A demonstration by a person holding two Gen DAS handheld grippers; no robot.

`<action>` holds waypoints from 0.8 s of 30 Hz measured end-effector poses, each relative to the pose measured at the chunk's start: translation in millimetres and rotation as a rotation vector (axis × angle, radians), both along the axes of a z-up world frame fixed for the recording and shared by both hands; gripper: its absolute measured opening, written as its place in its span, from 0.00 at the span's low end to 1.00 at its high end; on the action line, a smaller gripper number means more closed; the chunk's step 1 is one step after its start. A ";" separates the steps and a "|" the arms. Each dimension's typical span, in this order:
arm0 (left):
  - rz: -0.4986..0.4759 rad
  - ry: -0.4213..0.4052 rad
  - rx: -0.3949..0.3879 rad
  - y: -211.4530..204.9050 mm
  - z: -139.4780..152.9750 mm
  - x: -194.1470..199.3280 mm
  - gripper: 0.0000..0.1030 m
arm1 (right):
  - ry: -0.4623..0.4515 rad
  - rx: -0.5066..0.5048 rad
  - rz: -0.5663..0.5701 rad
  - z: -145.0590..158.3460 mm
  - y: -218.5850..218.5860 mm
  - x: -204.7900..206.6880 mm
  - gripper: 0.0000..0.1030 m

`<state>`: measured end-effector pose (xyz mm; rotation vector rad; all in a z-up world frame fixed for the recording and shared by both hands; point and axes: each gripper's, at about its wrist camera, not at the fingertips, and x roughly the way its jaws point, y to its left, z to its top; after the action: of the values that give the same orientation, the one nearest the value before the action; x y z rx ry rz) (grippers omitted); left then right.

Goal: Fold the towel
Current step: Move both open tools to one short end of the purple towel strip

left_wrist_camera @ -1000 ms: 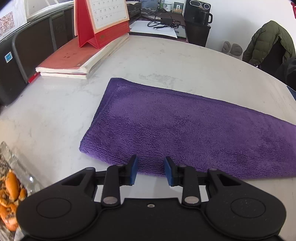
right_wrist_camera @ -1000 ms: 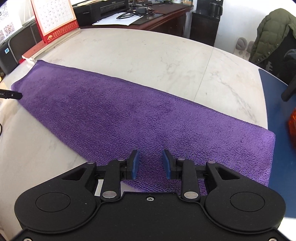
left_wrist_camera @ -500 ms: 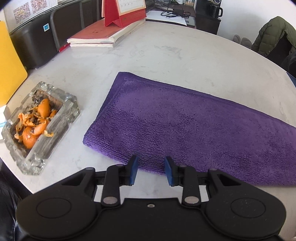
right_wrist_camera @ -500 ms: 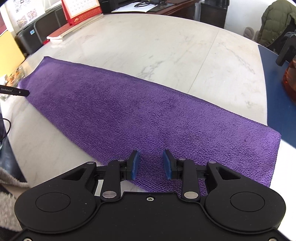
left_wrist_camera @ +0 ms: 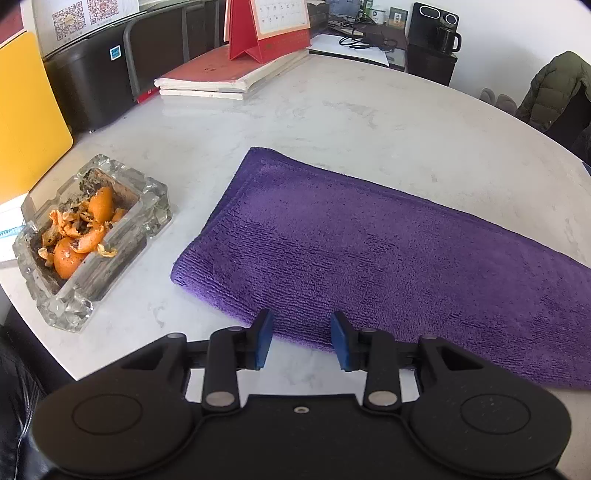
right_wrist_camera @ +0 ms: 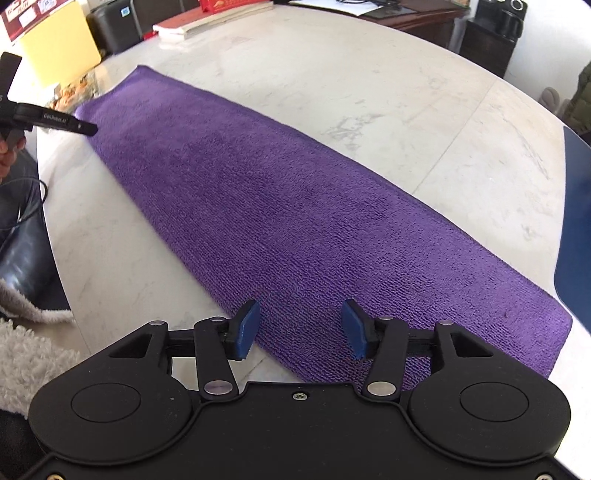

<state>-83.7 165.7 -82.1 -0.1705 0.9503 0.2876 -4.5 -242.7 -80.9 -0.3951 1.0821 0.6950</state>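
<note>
far left of the left gripper (left_wrist_camera: 301,339), a glass ashtray (left_wrist_camera: 147,206) full of orange peel (left_wrist_camera: 79,236), resting on the white marble table (left_wrist_camera: 369,118) and well apart from the cloth. beyond that and further out, a stack of red-covered books (left_wrist_camera: 225,75) with a red desk calendar (left_wrist_camera: 269,29) standing on top, and a yellow panel (left_wrist_camera: 26,118) at the frame's left edge. straight ahead of the left gripper, the purple towel (left_wrist_camera: 369,251), lying flat as a long folded strip that runs off to the right; near long edge just past the blue pads (left_wrist_camera: 263,341), left end a little left of them. jaws parted, just been easing wider, nothing pinched, towel edge visible through the gap but not pressed. in the right wrist view, off to the far left, the left gripper's black finger (right_wrist_camera: 70,124) tipped at the towel's left end, a hand (right_wrist_camera: 9,151) behind it, a fleecy sleeve (right_wrist_camera: 26,354) lower down. ahead of the right gripper (right_wrist_camera: 300,328), the same towel (right_wrist_camera: 295,206) stretching away up-left, its right end just right of the blue pads (right_wrist_camera: 246,330). jaws standing clearly apart, just been opening, cloth seen below the gap, pads not clamped on it. further right, a dark blue surface (right_wrist_camera: 574,221) at the table's edge.
</note>
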 end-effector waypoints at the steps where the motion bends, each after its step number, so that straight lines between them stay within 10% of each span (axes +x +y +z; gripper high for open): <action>1: -0.006 0.000 -0.002 0.4 0.0 -0.3 0.32 | 0.019 -0.012 0.004 2.1 1.9 3.7 0.48; 6: -0.068 0.022 -0.017 5.1 0.8 3.4 0.35 | 0.015 0.081 0.066 59.9 41.3 35.3 0.47; 12: -0.100 -0.104 -0.055 40.5 31.5 20.5 0.34 | -0.178 0.249 0.397 138.9 187.0 70.5 0.47; 16: -0.205 -0.080 0.066 67.9 28.0 61.5 0.34 | -0.174 0.230 0.502 116.0 247.2 87.3 0.46; 24: -0.364 -0.050 0.007 91.1 5.9 102.9 0.34 | -0.154 0.106 0.644 45.5 314.6 118.4 0.25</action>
<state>19.1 256.8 -76.3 0.0035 0.9118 -0.0492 114.0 71.9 -35.4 -0.7057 0.7611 1.2622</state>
